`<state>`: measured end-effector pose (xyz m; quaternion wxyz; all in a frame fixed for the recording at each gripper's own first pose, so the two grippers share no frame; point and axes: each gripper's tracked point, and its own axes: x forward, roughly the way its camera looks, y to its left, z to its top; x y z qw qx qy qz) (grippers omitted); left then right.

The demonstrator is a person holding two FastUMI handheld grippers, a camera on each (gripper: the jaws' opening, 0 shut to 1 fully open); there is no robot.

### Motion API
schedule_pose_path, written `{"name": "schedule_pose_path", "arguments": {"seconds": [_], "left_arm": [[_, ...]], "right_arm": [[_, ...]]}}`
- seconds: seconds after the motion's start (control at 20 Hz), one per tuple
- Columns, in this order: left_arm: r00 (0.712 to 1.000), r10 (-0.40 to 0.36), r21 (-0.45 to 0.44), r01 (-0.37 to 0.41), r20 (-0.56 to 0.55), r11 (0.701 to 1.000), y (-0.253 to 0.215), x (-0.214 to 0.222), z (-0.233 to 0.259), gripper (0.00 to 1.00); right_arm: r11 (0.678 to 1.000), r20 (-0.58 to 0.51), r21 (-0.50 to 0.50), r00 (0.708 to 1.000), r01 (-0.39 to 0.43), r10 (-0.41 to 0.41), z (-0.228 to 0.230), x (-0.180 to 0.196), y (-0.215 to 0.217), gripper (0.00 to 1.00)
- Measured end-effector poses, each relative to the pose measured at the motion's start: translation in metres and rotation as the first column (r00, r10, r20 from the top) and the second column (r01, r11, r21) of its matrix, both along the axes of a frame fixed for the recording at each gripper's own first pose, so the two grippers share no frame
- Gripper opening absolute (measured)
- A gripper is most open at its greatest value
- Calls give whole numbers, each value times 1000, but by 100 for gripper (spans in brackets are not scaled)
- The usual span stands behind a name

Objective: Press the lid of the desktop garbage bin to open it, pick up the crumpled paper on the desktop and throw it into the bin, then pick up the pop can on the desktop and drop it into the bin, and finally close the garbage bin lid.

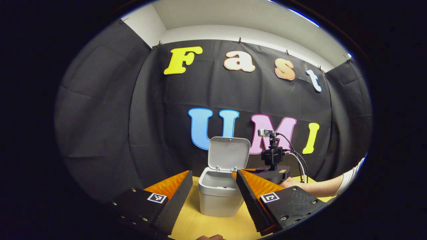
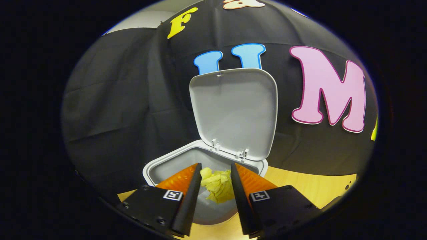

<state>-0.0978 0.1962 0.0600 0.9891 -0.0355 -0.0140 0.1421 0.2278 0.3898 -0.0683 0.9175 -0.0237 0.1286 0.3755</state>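
Yellow crumpled paper (image 2: 217,185) is seen in the right gripper view between the fingers of the right gripper (image 2: 216,176), over the open mouth of the garbage bin (image 2: 156,170); whether the fingers press on it or it already lies inside the bin cannot be told, since its lower edge is cut off by the fingers and the bin's near rim is hidden behind them. The lid (image 2: 235,110) is seen standing upright on its hinges at the back of the bin. In the left gripper view the bin (image 1: 218,200) is shown whole from farther off, standing on the wooden table (image 1: 196,223), with its lid (image 1: 229,154) raised; its interior is too shaded for any contents to be made out. The left gripper (image 1: 213,181) is held with its fingers wide apart and nothing between them (the bin is merely framed behind the gap). Beyond the bin's right side the right gripper (image 1: 263,173) is partly hidden by the left gripper's finger, with a hand (image 1: 290,182) and forearm behind it reaching in from the right edge. No pop can is made out on the visible table.
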Motion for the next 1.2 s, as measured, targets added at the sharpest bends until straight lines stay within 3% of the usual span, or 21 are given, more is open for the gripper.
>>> {"name": "schedule_pose_path", "arguments": {"seconds": [0.2, 0.3, 0.5, 0.7, 0.95, 1.1, 1.2], "left_arm": [[999, -30, -18, 29, -29, 999, -2, 9, -21, 87], [998, -57, -17, 56, -23, 998, -7, 16, -22, 87], [997, -70, 32, 71, -39, 997, -23, 38, -35, 87], [985, -169, 69, 172, -46, 983, -78, 71, -56, 87], [952, -305, -24, 304, -20, 952, -160, 130, -99, 87], [941, -339, -54, 338, -1, 939, -201, 163, -132, 88], [940, -339, -25, 338, -30, 941, -221, 185, -160, 87]], "right_arm": [[1000, 59, 4, 998, 10, -11, 17, -6, -12, 90], [1000, 70, 12, 997, 22, -23, 26, -9, -24, 97], [998, 109, 14, 992, 64, -65, 47, -12, -74, 98], [989, 142, 16, 979, 144, -145, 67, -16, -150, 98], [959, 153, 33, 947, 281, -283, 74, -22, -257, 98], [932, 136, -26, 925, 361, -355, 58, -27, -321, 97], [918, 134, -48, 913, 394, -385, 52, -28, -357, 97]]}}
